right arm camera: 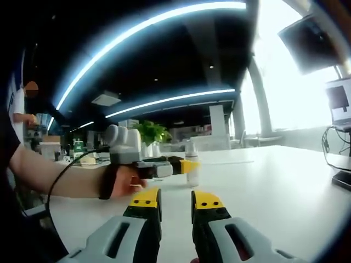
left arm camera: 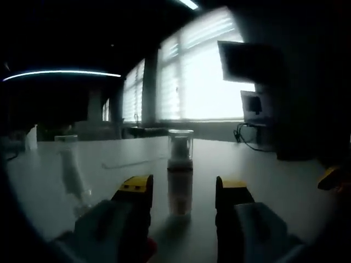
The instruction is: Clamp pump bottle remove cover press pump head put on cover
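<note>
A small pump bottle [left arm camera: 180, 174] under a clear cover [left arm camera: 180, 143] stands upright on the white table [left arm camera: 274, 181]. My left gripper [left arm camera: 184, 193] is open, a yellow-tipped jaw on each side of the bottle's lower part with gaps to both. The right gripper view has the bottle [right arm camera: 192, 164] in the middle distance, with the left gripper [right arm camera: 185, 165], held in a person's hand [right arm camera: 123, 183], reaching it from the left. My right gripper [right arm camera: 175, 200] hovers low over the table short of the bottle, narrowly open and holding nothing. Its yellow tip [left arm camera: 330, 177] peeks in at the right edge.
A clear, pale bottle-like object [left arm camera: 71, 170] stands on the table to the left. Monitors [left arm camera: 247, 60] and cables [left arm camera: 252, 139] sit at the table's right side by bright windows. A plant [right arm camera: 151, 131] and desk clutter [right arm camera: 77, 150] lie beyond the table; a person [right arm camera: 22, 109] stands far left.
</note>
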The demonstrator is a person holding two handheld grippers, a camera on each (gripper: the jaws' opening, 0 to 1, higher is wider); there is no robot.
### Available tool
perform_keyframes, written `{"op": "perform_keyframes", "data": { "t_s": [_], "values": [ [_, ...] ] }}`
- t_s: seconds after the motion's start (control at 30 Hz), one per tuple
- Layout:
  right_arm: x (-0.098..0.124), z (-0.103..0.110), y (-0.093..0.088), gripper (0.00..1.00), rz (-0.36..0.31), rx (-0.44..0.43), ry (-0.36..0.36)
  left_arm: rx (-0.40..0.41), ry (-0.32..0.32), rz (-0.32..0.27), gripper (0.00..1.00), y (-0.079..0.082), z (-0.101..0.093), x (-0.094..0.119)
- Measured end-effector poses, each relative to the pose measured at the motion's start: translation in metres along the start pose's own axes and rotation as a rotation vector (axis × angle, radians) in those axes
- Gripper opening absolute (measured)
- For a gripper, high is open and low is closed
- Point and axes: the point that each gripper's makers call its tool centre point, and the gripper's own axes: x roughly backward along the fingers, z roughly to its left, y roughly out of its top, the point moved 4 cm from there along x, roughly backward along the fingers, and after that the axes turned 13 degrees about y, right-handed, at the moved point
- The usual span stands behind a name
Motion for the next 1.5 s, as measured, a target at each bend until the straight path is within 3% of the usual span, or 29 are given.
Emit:
{"op": "perform_keyframes", "data": {
  "t_s": [0.13,0.53,0.7,0.83,1.2,1.5],
  "values": [
    [0.0,0.0,0.0,0.16,-0.001,0.001,0.001,0.038,0.002,0.033,0.35,-0.006,0.004,-0.009],
    [0.0,0.0,0.0,0.16,0.006,0.002,0.004,-0.018,-0.015,0.028,0.3,-0.007,-0.008,-0.024],
    [0.0,0.0,-0.001,0.16,0.008,0.005,0.005,0.012,0.017,0.05,0.27,-0.01,0.004,-0.029],
    [0.0,0.0,-0.001,0.16,0.008,0.005,0.005,-0.011,0.038,0.028,0.23,-0.007,0.007,-0.028],
    [-0.001,-0.001,-0.003,0.15,0.017,0.011,0.004,-0.03,-0.014,-0.024,0.19,0.001,-0.003,-0.025],
    [-0.001,-0.001,-0.004,0.14,0.022,0.017,0.003,-0.043,-0.015,-0.027,0.14,0.0,-0.006,-0.021]
  ]
}}
